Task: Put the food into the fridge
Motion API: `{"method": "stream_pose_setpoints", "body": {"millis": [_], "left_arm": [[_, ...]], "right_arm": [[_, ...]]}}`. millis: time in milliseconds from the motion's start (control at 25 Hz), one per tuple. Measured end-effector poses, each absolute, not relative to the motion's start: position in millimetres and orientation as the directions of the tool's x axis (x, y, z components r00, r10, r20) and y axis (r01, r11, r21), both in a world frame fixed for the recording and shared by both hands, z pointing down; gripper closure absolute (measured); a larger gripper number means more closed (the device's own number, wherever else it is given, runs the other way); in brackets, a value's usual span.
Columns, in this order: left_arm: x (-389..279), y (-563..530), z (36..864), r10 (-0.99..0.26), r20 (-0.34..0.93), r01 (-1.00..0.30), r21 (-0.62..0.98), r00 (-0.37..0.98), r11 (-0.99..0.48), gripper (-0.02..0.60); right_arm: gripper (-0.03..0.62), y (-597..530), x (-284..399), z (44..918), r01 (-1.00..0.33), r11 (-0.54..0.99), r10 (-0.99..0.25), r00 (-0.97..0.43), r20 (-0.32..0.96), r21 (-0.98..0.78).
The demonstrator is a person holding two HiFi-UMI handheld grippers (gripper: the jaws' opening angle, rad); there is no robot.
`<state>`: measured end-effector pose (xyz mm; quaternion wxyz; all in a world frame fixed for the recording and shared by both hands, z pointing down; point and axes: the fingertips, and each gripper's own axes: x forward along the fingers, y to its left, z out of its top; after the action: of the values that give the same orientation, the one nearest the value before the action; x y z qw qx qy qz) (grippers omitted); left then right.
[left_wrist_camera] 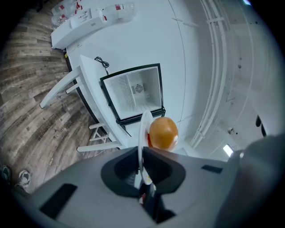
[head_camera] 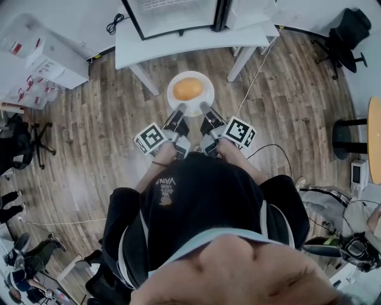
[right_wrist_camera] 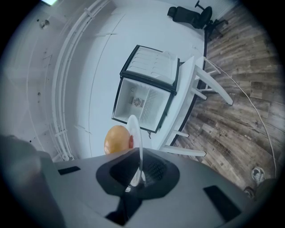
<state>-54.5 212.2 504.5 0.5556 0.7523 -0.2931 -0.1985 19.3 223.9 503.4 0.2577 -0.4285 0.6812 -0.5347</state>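
A white plate (head_camera: 178, 96) carries a round orange-brown bun (head_camera: 189, 89), held level over the wood floor in front of me. My left gripper (head_camera: 177, 113) is shut on the plate's near-left rim and my right gripper (head_camera: 206, 111) on its near-right rim. The left gripper view has the plate (left_wrist_camera: 144, 129) edge-on between the jaws of the left gripper (left_wrist_camera: 141, 153), with the bun (left_wrist_camera: 163, 132) beside it. The same shows for the right gripper (right_wrist_camera: 140, 165), plate (right_wrist_camera: 135, 131) and bun (right_wrist_camera: 117, 139). Ahead, the small fridge (head_camera: 172, 15) stands open on a white table, its inside (left_wrist_camera: 135, 92) (right_wrist_camera: 143, 101) white and bare.
The white table (head_camera: 178, 44) under the fridge has slanted legs toward me. A black office chair (head_camera: 348, 33) stands at the far right, white shelving (head_camera: 36, 65) at the left, a round table edge (head_camera: 375, 140) at the right. A cable (head_camera: 271, 146) trails over the floor.
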Motion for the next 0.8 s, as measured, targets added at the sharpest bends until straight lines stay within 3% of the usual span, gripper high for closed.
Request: {"method": "stream_pose_setpoints", "body": {"millis": [800], "left_arm": [[-34.2,174.3,505.8,-0.715,0.028,-0.221,0.959,0.699,-0.179,0.548]], "right_arm": [[0.574,180.6,41.7,502.4,-0.297,0.102,-0.817,-0.569,0.090,-0.949]]}}
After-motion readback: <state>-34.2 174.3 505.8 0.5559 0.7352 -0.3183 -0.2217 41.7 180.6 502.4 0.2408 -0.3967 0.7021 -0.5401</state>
